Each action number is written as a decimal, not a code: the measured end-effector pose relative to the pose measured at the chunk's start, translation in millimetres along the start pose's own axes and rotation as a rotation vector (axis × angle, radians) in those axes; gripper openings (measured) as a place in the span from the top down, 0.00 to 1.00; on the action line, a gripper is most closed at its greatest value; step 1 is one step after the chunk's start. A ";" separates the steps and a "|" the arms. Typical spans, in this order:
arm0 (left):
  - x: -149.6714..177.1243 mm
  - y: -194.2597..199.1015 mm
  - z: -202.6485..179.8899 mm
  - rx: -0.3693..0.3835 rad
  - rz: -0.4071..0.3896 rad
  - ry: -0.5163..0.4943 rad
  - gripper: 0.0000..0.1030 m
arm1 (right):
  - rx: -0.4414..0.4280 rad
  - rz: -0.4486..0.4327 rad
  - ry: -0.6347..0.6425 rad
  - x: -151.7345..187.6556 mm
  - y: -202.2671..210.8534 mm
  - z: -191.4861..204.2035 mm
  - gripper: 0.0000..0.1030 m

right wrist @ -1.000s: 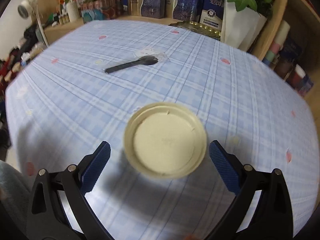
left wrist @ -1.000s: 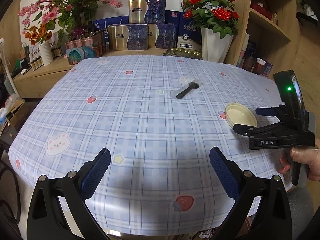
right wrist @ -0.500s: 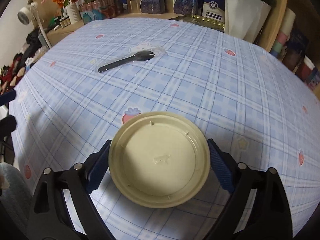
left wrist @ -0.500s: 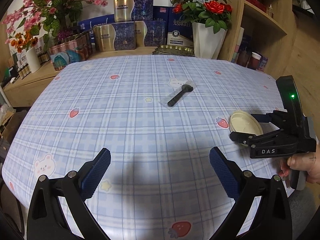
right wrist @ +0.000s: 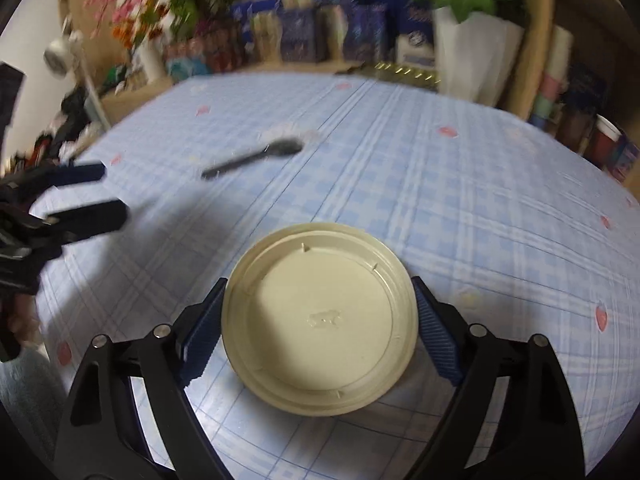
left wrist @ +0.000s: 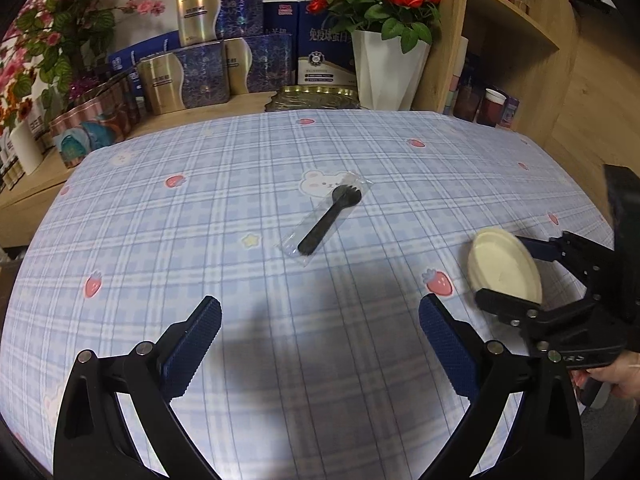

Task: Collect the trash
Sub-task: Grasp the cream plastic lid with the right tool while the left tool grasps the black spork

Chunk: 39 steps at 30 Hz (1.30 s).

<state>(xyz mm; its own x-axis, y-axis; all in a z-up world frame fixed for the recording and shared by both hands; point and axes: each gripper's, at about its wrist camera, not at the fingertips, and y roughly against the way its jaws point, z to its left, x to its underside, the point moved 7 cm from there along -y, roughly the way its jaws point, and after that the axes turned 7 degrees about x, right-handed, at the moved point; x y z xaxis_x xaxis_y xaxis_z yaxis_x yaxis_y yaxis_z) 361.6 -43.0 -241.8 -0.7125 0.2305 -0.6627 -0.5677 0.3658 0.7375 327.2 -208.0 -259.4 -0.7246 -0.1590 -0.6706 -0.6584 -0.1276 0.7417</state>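
A round cream plastic lid [right wrist: 320, 320] sits between the blue pads of my right gripper [right wrist: 318, 296]. The jaws are closing and both pads touch its rim. In the left wrist view the lid [left wrist: 504, 268] is tilted up off the plaid tablecloth [left wrist: 200, 220] in the right gripper [left wrist: 506, 270], near the table's right edge. A black plastic fork in a clear wrapper [left wrist: 330, 218] lies mid-table, blurred in the right wrist view [right wrist: 256, 156]. My left gripper [left wrist: 320, 312] hangs open over the cloth short of the fork, nothing between its fingers; it also shows at the left [right wrist: 96, 194].
Behind the table a wooden counter holds a white vase of red roses [left wrist: 390, 72], blue and gold gift boxes [left wrist: 200, 76], a gold tray [left wrist: 316, 98] and pink flowers. Wooden shelves [left wrist: 512, 20] stand at the right. A hand holds the right gripper's handle.
The right gripper's pads have closed in on the lid's rim and tipped it up off the cloth. The left gripper has moved forward over the table, nearer the fork.
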 end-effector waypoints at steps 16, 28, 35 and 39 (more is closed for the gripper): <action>-52.8 -104.2 8.7 -0.032 0.141 -0.124 0.51 | 0.006 -0.046 -0.227 0.9 3.6 -45.6 0.17; -39.6 -95.1 -3.8 -0.050 0.153 -0.122 0.90 | 0.002 -0.041 -0.224 2.4 3.9 -42.4 0.17; -13.6 -43.5 -12.6 0.018 0.084 -0.019 0.90 | 0.007 -0.048 -0.237 2.7 4.8 -45.8 0.17; 0.8 -5.5 -18.7 0.064 0.044 0.048 0.90 | 0.019 -0.049 -0.216 2.7 5.8 -42.3 0.17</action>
<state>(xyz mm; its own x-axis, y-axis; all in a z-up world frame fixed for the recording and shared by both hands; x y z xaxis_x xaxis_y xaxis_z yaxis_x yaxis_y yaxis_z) 356.4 -61.7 -244.0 -0.7561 0.2043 -0.6218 -0.5091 0.4133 0.7550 330.0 -250.6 -256.4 -0.7174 0.0610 -0.6940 -0.6959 -0.1113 0.7095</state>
